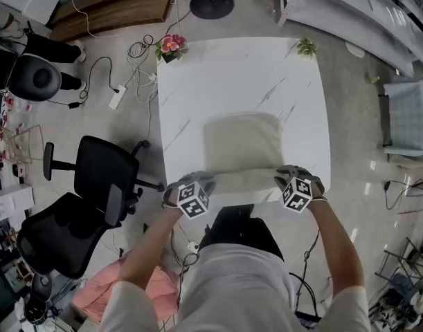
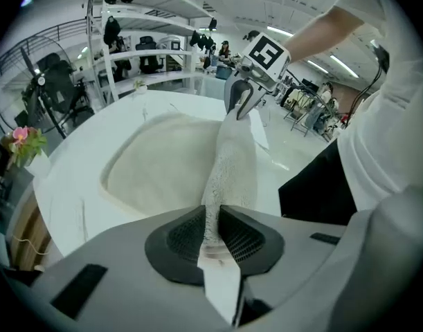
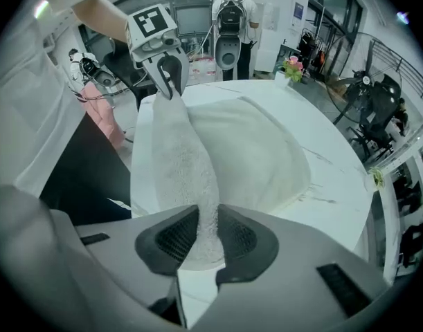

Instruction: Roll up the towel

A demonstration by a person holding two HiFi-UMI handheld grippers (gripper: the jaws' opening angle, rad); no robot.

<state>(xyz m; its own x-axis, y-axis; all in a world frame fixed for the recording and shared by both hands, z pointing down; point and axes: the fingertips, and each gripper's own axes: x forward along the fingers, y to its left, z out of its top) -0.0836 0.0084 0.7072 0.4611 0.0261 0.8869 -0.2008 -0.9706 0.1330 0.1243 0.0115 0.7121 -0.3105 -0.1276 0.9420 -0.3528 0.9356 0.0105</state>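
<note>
The towel lies on the white bench, toward the side that is near to the person, and most of it is spread flat. Its near border is gathered into a thick band, and this band runs from left to right, parallel with the near edge of the bench.

The band is held at both its ends. In the left gripper view the jaws of the left gripper are closed on the cloth, and the pads are pressed against it from both sides. In the right gripper view the same is seen for the right gripper: the towel fills the narrow gap between the jaws and is pinched there. Between the two grips the band is drawn quite straight. It seems to be kept a little above the bench, but this cannot be told with certainty.

The relation that matters is this one: the long axis of the band goes across, from one gripper to the other, and the flat part of the towel lies wholly beyond it, away from the body. No hand is nearer than the other, since each one has its own end. The roll is judged to be only begun. The coming move probably must be made by both hands together, forward over the flat cloth, so that the band is kept square and is not turned askew.
</note>
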